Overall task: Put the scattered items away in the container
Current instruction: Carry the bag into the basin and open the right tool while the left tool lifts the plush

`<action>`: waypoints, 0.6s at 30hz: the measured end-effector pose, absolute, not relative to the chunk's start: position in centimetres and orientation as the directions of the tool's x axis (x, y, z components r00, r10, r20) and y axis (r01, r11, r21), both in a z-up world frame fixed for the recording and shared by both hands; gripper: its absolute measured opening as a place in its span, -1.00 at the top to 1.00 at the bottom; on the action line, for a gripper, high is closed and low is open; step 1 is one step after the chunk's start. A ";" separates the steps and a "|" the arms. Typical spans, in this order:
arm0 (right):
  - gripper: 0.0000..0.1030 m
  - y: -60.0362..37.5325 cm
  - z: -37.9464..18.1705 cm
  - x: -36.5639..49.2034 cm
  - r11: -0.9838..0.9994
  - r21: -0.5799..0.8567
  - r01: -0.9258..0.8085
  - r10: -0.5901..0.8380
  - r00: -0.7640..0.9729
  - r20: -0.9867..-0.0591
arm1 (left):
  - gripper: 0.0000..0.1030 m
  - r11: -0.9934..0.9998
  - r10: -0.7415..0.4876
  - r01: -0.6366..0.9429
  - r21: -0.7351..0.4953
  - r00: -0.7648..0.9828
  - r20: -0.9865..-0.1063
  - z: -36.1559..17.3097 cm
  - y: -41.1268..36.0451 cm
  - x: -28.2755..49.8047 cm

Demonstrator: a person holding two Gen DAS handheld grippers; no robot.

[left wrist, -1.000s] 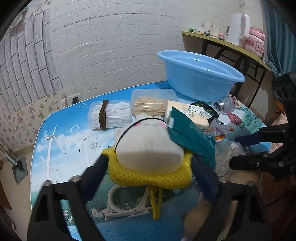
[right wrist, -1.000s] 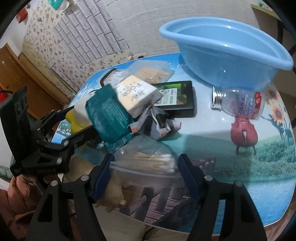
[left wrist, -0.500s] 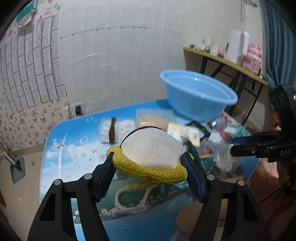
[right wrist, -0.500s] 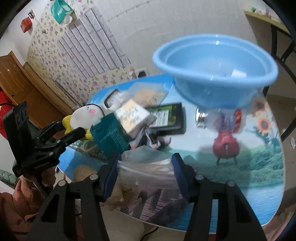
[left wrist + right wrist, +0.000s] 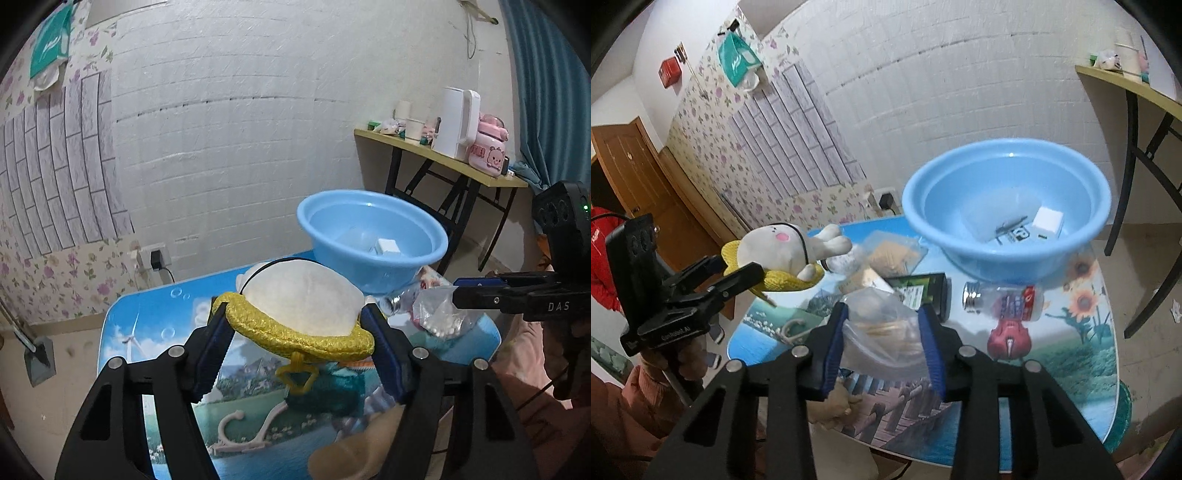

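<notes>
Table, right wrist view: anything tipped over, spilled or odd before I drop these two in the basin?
One thing: the clear bottle lies on its side on the table in front of the blue basin, cap still on, no spill visible. The plush toy and plastic bag look securely gripped.

Left claw (image 5: 295, 343) gripping plush toy (image 5: 301, 304), blue basin (image 5: 371, 236) beyond

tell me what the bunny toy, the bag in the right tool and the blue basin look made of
Bunny toy: soft matte plush with a knitted-looking yellow skirt.
Bag: thin clear plastic film, crinkled and glossy, its pale contents visible through it.
Blue basin: probably smooth moulded plastic, with shiny highlights on its rim and wall.
</notes>
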State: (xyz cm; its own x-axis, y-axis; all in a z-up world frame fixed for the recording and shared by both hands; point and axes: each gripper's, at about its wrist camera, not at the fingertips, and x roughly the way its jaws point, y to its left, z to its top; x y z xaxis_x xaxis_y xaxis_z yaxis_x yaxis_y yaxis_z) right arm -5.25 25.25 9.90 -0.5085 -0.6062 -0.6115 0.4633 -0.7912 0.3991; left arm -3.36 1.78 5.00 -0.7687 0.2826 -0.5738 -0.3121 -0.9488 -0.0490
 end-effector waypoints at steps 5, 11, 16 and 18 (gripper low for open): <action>0.38 26.5 12.1 -5.2 -0.781 0.394 0.485 -0.621 -0.545 -0.563 | -0.35 -0.944 0.304 -0.324 -0.064 -0.774 -0.555 6.6 3.2 -4.1; 0.42 27.8 14.1 -6.1 -0.771 0.395 0.499 -0.636 -0.586 -0.502 | -0.35 -0.939 0.317 -0.339 -0.063 -0.775 -0.546 7.9 5.4 -5.7; 0.44 29.1 15.3 -7.0 -0.770 0.390 0.505 -0.638 -0.612 -0.467 | -0.35 -0.933 0.330 -0.356 -0.060 -0.775 -0.539 8.9 7.2 -7.2; 0.44 29.7 15.7 -7.7 -0.772 0.392 0.501 -0.636 -0.625 -0.454 | -0.35 -0.930 0.333 -0.364 -0.054 -0.772 -0.541 9.2 8.1 -7.9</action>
State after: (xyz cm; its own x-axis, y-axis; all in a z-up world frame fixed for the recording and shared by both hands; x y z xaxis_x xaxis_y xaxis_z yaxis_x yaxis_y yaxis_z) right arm -7.66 29.73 15.67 -0.6246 -0.6356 -0.4537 0.5009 -0.7718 0.3918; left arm -7.87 8.11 9.18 -0.7724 0.3332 -0.5407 -0.3636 -0.9300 -0.0536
